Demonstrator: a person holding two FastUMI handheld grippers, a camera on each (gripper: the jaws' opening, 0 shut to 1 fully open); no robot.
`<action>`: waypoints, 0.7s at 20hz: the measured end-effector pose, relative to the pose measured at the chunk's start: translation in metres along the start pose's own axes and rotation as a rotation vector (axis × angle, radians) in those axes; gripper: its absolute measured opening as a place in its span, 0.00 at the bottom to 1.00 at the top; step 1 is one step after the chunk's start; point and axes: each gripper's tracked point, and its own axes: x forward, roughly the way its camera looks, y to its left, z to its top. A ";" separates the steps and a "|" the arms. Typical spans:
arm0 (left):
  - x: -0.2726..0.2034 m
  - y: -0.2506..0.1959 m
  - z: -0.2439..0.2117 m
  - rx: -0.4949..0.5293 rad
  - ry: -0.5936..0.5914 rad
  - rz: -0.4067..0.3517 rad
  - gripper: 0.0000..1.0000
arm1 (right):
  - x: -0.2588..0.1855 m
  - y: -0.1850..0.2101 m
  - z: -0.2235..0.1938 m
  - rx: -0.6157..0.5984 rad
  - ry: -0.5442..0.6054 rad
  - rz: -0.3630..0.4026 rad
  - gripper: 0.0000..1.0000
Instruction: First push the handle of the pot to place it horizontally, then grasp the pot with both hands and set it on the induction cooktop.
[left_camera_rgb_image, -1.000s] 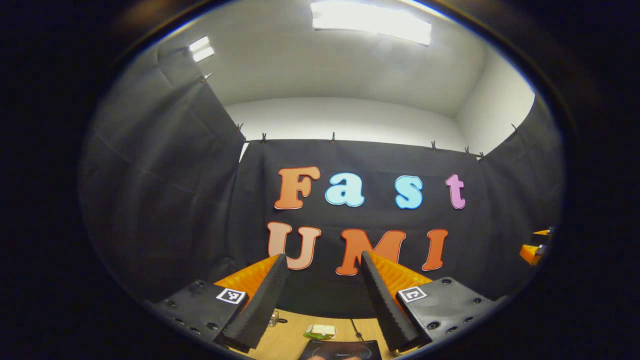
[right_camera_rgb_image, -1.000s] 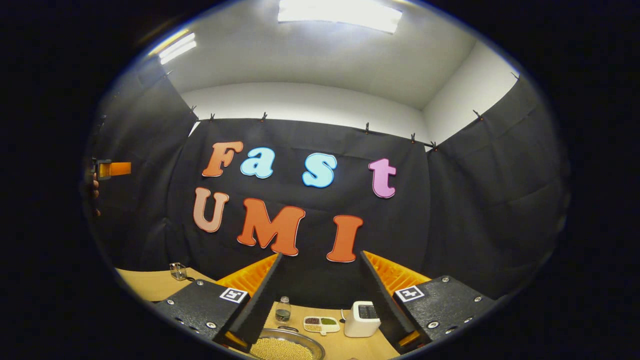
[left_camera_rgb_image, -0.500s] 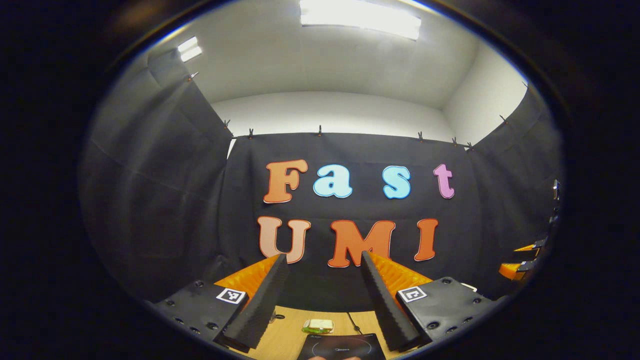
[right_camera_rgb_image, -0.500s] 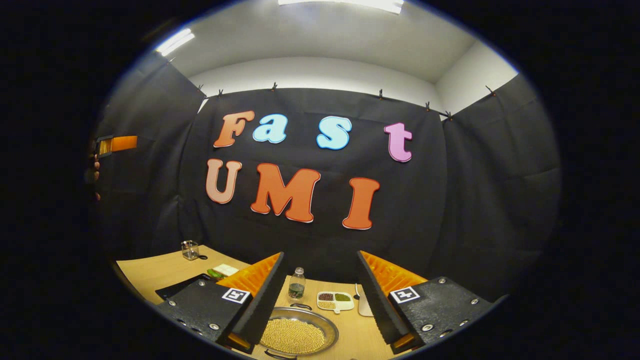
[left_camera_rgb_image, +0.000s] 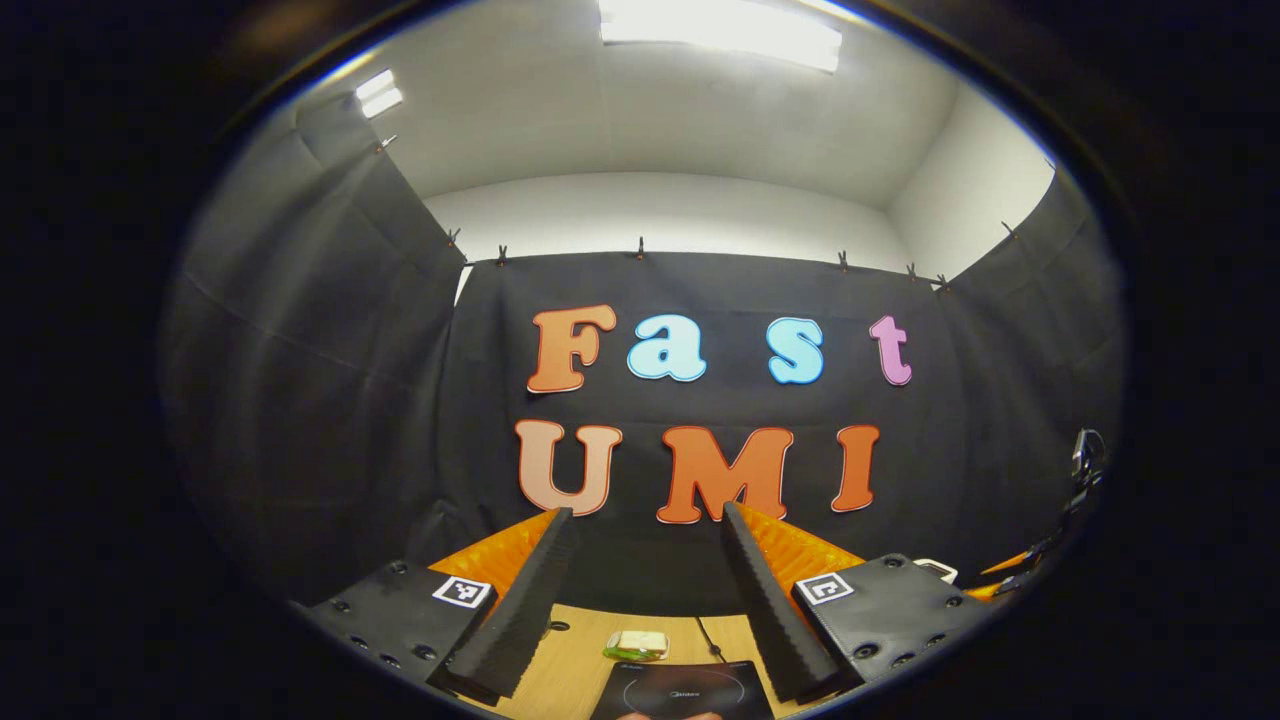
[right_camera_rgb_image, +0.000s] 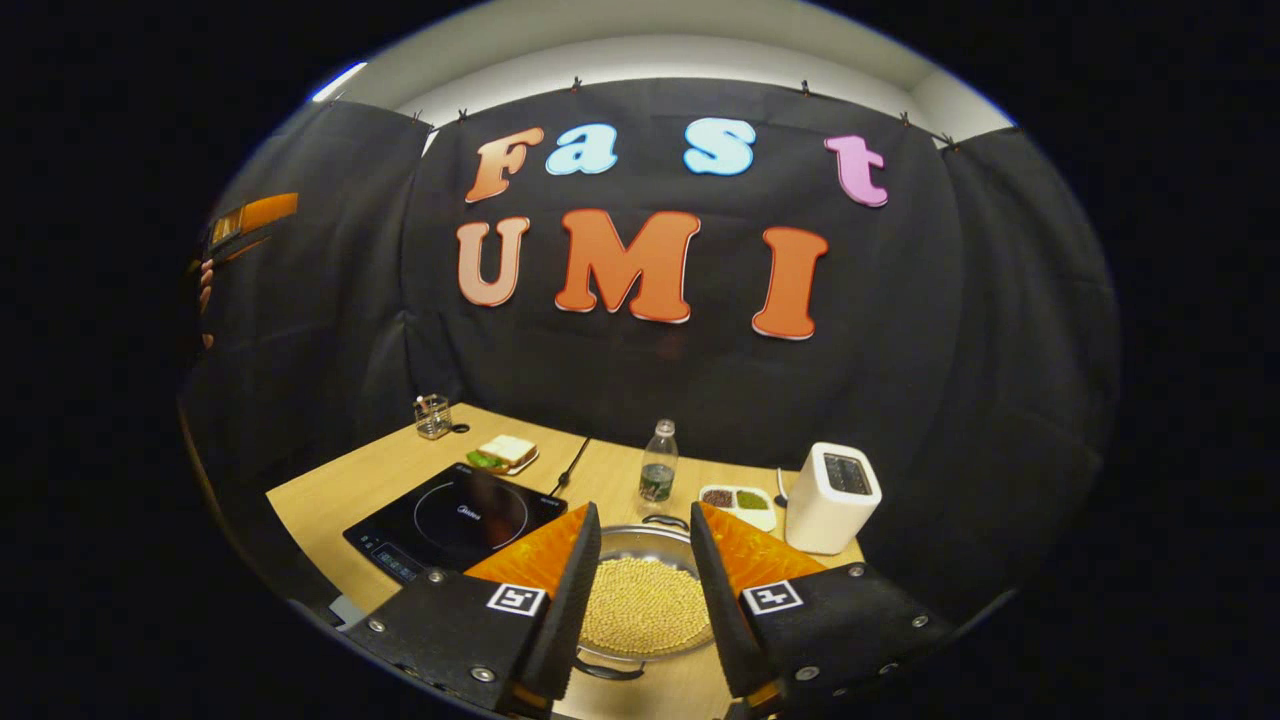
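A round metal pot (right_camera_rgb_image: 645, 600) full of small yellow beads sits on the wooden table (right_camera_rgb_image: 340, 490), right of the black induction cooktop (right_camera_rgb_image: 455, 520). One loop handle (right_camera_rgb_image: 665, 521) is on its far side and one (right_camera_rgb_image: 605, 671) on its near side. My right gripper (right_camera_rgb_image: 643, 512) hovers above and in front of the pot, open with a narrowed gap and nothing between its fingers. My left gripper (left_camera_rgb_image: 645, 512) is held high facing the booth wall, open and empty. The cooktop (left_camera_rgb_image: 680, 692) lies below it. The left gripper (right_camera_rgb_image: 250, 213) and a hand (right_camera_rgb_image: 205, 290) show at the far left.
A white toaster (right_camera_rgb_image: 832, 497), a divided dish (right_camera_rgb_image: 738, 500) and a water bottle (right_camera_rgb_image: 657, 470) stand behind the pot. A sandwich (right_camera_rgb_image: 505, 452) and a glass jar (right_camera_rgb_image: 432, 415) lie beyond the cooktop, whose cable (right_camera_rgb_image: 572, 462) runs back. The sandwich (left_camera_rgb_image: 637, 645) shows between the left fingers.
The right gripper has tipped down and come lower towards the table, bringing pot and cooktop into full view. Its fingers have drawn closer together. The left gripper has barely shifted.
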 end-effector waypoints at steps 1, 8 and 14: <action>0.001 0.002 -0.002 0.002 0.005 0.004 0.97 | 0.002 0.011 -0.017 0.040 0.064 0.052 0.54; -0.004 0.013 -0.002 0.011 -0.004 0.033 0.95 | 0.026 0.033 -0.078 0.167 0.297 0.146 0.14; -0.003 0.024 -0.011 0.029 -0.001 0.066 0.95 | 0.033 0.058 -0.136 0.233 0.467 0.221 0.00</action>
